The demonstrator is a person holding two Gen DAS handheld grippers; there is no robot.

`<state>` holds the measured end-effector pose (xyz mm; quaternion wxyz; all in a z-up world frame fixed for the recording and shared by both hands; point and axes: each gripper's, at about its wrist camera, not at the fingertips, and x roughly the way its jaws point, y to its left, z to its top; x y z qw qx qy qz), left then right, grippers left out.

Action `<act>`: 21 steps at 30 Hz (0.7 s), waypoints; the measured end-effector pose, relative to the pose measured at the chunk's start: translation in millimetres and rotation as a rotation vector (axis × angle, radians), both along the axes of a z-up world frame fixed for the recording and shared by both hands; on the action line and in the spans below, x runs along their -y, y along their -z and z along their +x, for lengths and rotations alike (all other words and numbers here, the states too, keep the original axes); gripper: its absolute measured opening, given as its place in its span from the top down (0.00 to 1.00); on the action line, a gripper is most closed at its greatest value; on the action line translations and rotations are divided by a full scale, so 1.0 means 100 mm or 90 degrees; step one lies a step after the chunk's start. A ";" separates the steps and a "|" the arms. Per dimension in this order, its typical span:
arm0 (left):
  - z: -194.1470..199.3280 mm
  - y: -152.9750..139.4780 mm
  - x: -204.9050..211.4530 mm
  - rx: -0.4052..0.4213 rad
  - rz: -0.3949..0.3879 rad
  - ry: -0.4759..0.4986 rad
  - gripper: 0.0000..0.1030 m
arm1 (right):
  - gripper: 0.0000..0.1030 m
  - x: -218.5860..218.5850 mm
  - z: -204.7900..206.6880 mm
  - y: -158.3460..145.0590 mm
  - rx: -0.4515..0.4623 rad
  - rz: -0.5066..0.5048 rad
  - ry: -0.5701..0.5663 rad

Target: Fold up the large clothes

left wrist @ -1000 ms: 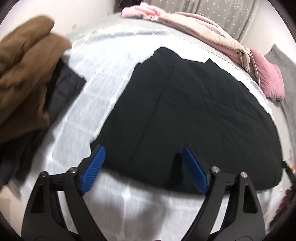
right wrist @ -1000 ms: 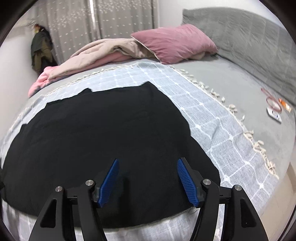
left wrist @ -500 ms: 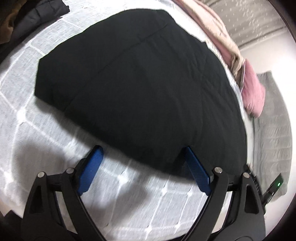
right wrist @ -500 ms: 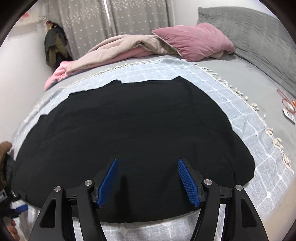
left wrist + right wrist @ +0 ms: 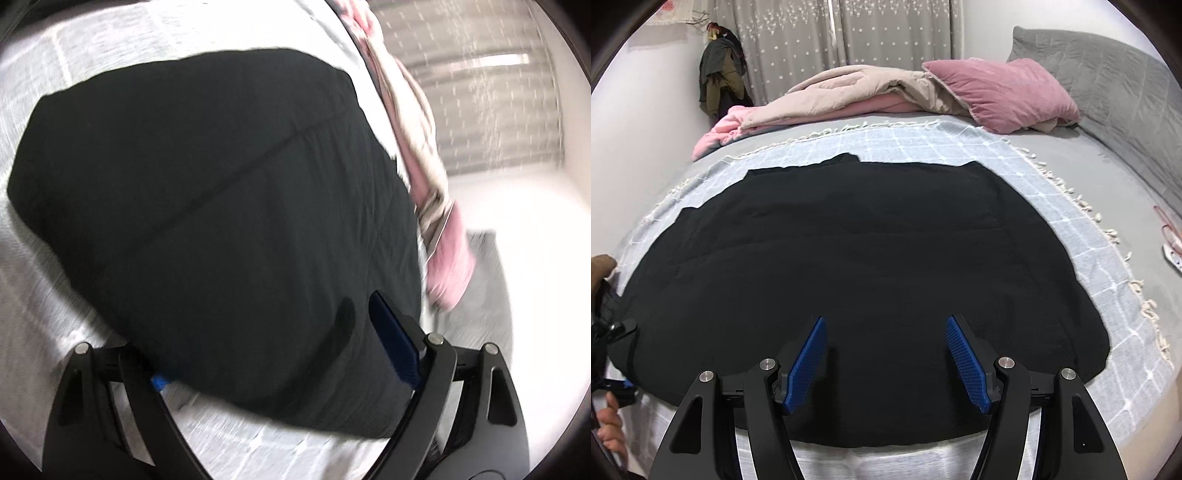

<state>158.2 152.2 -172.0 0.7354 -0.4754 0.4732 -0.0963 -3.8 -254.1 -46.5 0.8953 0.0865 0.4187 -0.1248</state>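
Note:
A large black garment (image 5: 857,258) lies spread flat on a grey checked throw (image 5: 916,140) on the bed; it also fills the left wrist view (image 5: 221,192). My left gripper (image 5: 273,339) is open at the garment's near left edge, its left finger hidden under the cloth, its right finger (image 5: 391,339) above it. It shows at the left edge of the right wrist view (image 5: 613,328). My right gripper (image 5: 882,347) is open and empty, just above the garment's near edge.
A beige and pink duvet (image 5: 842,96) and a pink pillow (image 5: 1001,92) lie at the back of the bed. A grey headboard cushion (image 5: 1108,81) is at the right. Glasses and a small object (image 5: 1171,240) lie on the grey sheet. Curtains (image 5: 834,40) hang behind.
My left gripper has swung right and dropped to the garment's edge, its left finger now under the cloth. My right gripper has shifted slightly left along the near edge.

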 end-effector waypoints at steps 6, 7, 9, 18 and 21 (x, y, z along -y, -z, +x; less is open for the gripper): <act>-0.04 0.03 -0.03 0.011 0.000 -0.107 0.34 | 0.34 -0.21 0.10 0.06 -0.021 -0.015 -0.024; -0.03 0.05 -0.03 0.007 0.008 -0.121 0.48 | 0.34 -0.24 0.11 0.07 -0.022 -0.017 -0.027; -0.03 0.08 -0.10 0.001 -0.001 -0.129 0.62 | 0.34 -0.28 0.13 0.09 -0.025 -0.018 -0.030; -0.13 -0.50 -0.15 0.124 0.021 -0.112 0.81 | 0.34 -0.47 0.10 -0.02 0.030 0.023 -0.072; -0.24 -0.72 -0.25 0.180 0.068 -0.146 0.81 | 0.34 -0.56 0.12 -0.05 0.046 0.087 -0.101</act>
